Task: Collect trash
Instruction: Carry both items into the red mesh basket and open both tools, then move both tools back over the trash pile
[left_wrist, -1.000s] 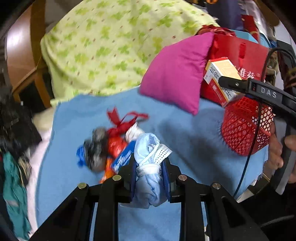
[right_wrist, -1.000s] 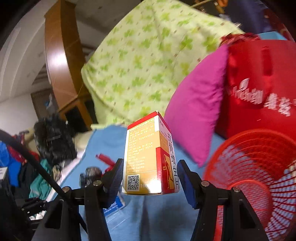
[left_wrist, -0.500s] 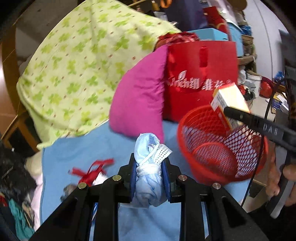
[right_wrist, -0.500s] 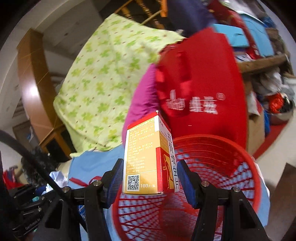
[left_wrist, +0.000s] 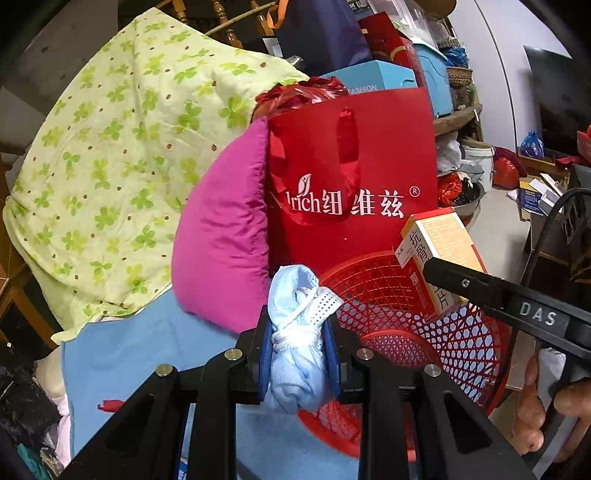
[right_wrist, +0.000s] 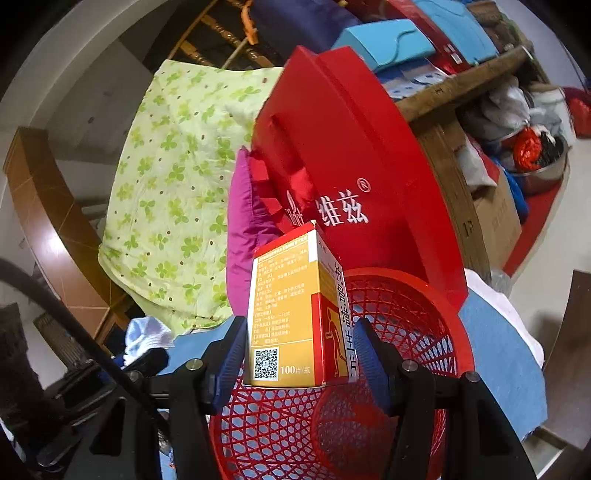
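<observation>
Since the earlier frames both hands had swung away from the litter pile toward the red mesh basket (left_wrist: 461, 332), which had come to fill the lower right of both views. The right gripper (right_wrist: 301, 354) clenched an upright medicine box (right_wrist: 295, 314) directly above the basket's mouth, long axis vertical. The left gripper (left_wrist: 297, 356), clamped on a balled blue face mask (left_wrist: 295, 332), hung just beside the basket's rim, so the right hand was likely nearer to dropping.

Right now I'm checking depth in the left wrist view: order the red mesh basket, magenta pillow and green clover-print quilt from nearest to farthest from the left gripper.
1. Red mesh basket, just right of the left gripper.
2. Magenta pillow, behind, upper left.
3. Green clover-print quilt, farthest, far left.
</observation>
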